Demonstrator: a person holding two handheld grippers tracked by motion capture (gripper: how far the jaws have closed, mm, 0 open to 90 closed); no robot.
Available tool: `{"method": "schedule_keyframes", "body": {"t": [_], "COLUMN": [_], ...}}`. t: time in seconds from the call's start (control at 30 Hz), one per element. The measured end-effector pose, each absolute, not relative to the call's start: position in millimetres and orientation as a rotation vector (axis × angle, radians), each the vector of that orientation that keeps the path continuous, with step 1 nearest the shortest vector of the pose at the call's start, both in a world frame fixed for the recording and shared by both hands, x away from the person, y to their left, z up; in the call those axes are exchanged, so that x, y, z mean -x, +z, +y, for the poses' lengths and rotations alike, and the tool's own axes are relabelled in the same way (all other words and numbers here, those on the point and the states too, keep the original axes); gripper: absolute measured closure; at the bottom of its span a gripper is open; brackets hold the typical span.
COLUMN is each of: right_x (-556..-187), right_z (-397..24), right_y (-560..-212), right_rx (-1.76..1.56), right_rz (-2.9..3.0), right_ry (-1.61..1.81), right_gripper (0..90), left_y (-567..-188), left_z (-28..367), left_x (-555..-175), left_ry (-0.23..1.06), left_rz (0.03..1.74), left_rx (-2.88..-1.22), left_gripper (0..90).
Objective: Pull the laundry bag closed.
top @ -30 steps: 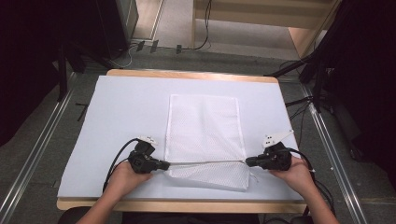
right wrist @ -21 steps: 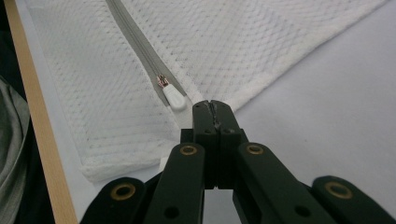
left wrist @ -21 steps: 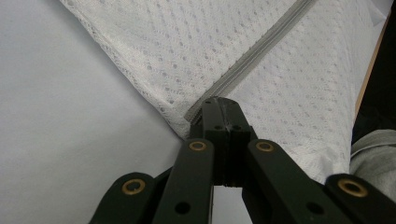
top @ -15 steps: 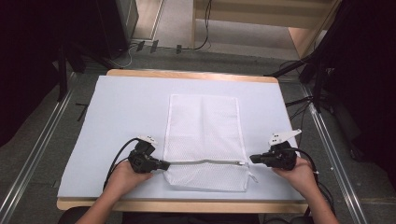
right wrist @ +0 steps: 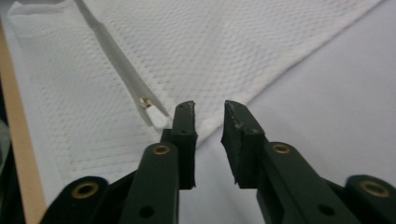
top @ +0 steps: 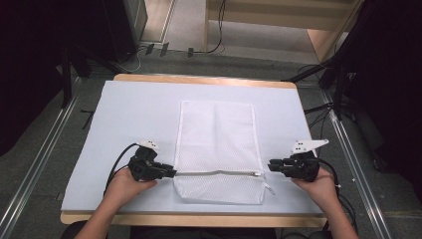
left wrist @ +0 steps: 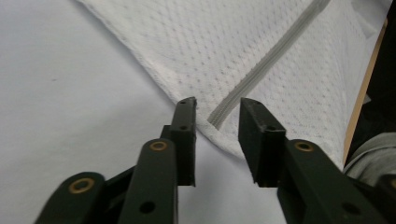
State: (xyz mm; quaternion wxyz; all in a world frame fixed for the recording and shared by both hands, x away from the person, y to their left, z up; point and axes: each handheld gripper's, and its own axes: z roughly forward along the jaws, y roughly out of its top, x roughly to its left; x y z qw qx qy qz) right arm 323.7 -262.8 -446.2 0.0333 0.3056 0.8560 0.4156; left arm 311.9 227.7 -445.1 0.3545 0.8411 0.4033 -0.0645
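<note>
A white mesh bag [top: 217, 142] lies flat in the middle of the table, its grey zipper [top: 216, 173] running across near the front end. My left gripper [top: 174, 173] sits at the zipper's left end. In the left gripper view it [left wrist: 217, 101] is open, its jaws either side of the zipper's end [left wrist: 215, 117] at the bag's edge. My right gripper [top: 271, 164] is just off the bag's right edge. In the right gripper view it [right wrist: 210, 105] is open over the hem with nothing gripped. The brass zipper slider [right wrist: 145, 101] lies just to its left.
A pale sheet [top: 129, 114] covers the wooden table, whose front edge [top: 199, 220] is close to the bag. Cables trail from both grippers. Metal rails [top: 35, 169] run along the floor on each side, and dark equipment stands at the back.
The bag's front end, stretched along the zipper between both grippers, has settled flat. My right gripper has let go and drawn back slightly to the right. My left hand has barely moved.
</note>
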Motion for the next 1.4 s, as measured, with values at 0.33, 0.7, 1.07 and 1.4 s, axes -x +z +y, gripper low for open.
{"method": "schedule_keyframes", "body": {"t": [0.33,0.7,1.07,1.4], "right_x": [-325.1,-332.4,-335.3,-335.6], "right_z": [-282.3,-297.8,-304.0,-302.1], "right_y": [-457.0,-470.8,-476.5,-478.1], "right_rx": [-1.014,-1.233,-1.326,-1.313], "right_rz": [2.584,2.477,2.423,2.434], "right_ry": [1.277,1.214,1.167,1.153], "right_gripper": [47.5,34.9,32.4,32.2], "left_y": [-436.7,-438.2,-446.3,-448.0], "left_z": [254.0,282.3,294.6,295.7], "left_x": [-316.2,-320.8,-325.4,-326.0], "left_ry": [-0.033,0.124,0.195,0.209], "left_rz": [1.142,1.208,1.277,1.286], "left_rx": [-2.087,-2.030,-2.028,-2.032], "left_gripper": [42.0,33.4,28.4,27.8]}}
